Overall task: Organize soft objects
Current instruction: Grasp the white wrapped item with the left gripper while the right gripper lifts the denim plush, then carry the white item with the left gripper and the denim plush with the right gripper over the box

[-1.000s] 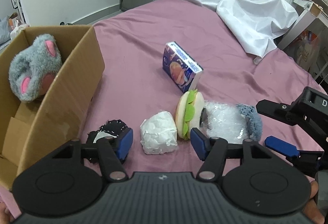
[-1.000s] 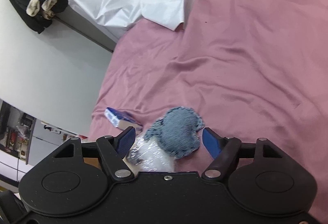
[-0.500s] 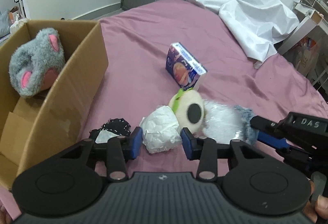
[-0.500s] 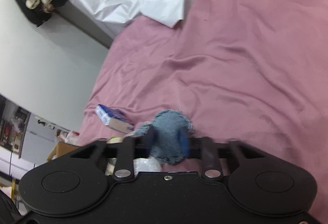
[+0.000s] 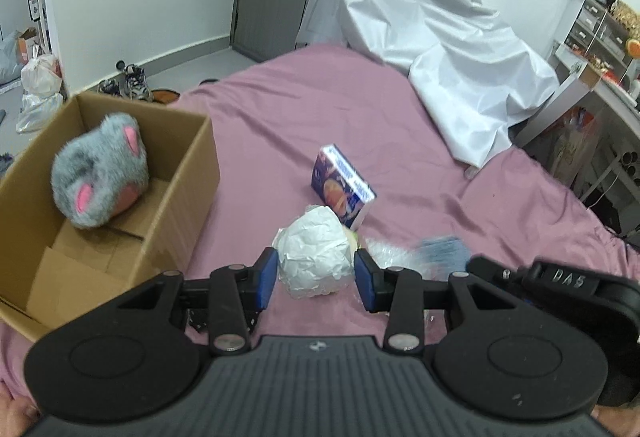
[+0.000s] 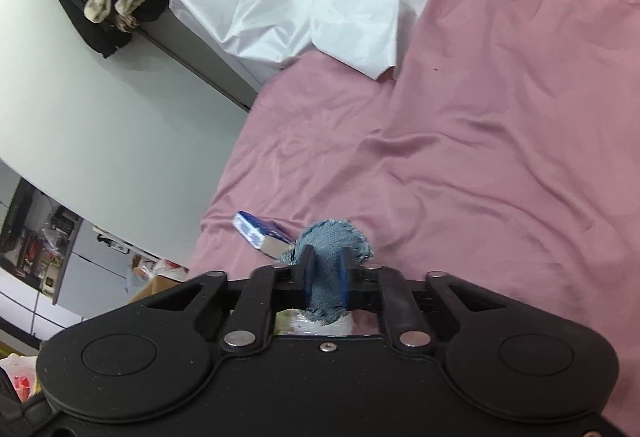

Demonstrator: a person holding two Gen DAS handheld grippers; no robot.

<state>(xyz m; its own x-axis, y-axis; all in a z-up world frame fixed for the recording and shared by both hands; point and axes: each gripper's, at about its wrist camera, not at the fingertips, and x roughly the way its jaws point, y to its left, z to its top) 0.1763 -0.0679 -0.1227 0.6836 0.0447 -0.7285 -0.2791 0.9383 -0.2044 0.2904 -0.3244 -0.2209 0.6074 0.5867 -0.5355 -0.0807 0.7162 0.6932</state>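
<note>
My left claw grips the white bundle, my right claw pinches denim cloth; only the grey plush is boxed, ahead-left.

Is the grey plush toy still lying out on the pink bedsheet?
No, the grey plush toy sits inside the cardboard box at the left, off the pink bedsheet.
</note>
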